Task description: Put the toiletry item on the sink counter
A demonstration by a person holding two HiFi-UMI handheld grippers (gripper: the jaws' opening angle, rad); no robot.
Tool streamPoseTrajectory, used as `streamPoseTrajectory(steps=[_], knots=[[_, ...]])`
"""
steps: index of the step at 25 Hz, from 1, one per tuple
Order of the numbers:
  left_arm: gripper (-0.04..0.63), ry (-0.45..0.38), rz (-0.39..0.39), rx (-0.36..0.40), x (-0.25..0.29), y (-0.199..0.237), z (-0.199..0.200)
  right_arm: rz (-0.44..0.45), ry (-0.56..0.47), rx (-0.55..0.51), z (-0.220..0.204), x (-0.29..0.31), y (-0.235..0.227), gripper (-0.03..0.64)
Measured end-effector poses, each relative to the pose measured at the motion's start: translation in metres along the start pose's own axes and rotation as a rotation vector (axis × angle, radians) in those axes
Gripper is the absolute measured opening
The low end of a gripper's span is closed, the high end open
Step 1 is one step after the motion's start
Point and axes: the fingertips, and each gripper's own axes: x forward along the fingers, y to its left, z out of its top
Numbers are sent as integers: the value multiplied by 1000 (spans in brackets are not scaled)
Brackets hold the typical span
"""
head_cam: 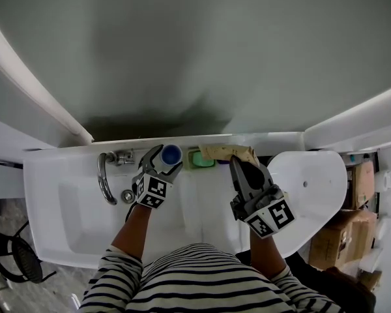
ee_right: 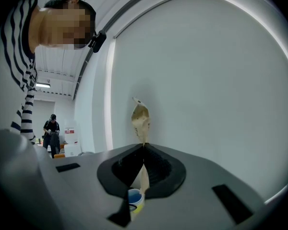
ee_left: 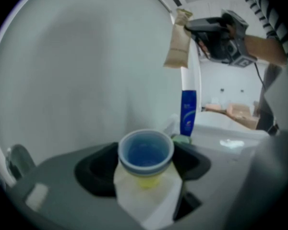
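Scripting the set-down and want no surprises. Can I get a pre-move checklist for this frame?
1. Left gripper holds cup: ok, jaws against its sides.
2. Cup upright: ok, mouth faces up.
3. Cup base on counter: cannot tell, base hidden.
4. Right gripper holds pouch: ok, jaws pinched on its lower edge.
5. Free spot under pouch: cannot tell, the pouch covers the ledge below it. Green dish and bottle stand close by.
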Motion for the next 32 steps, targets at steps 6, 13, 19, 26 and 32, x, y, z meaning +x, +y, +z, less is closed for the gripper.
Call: streamPoseTrajectory(steps=[6, 13, 19, 26, 32], knots=[[356, 1, -4, 7, 1, -2, -1, 2, 0, 2, -1, 0, 1, 9], [360, 1, -3, -4, 2, 1, -2, -4, -5, 2, 1, -2, -1, 9], [380, -4, -27, 6, 2, -1, -1, -2, -9, 10, 2, -1, 0, 9], [399, -15, -35, 9, -3, -4, 4, 0, -18, 11, 4, -3, 3, 9], [399, -39, -9, 0, -14, 1, 15, 7, -24, 15, 6, -4, 5, 9]])
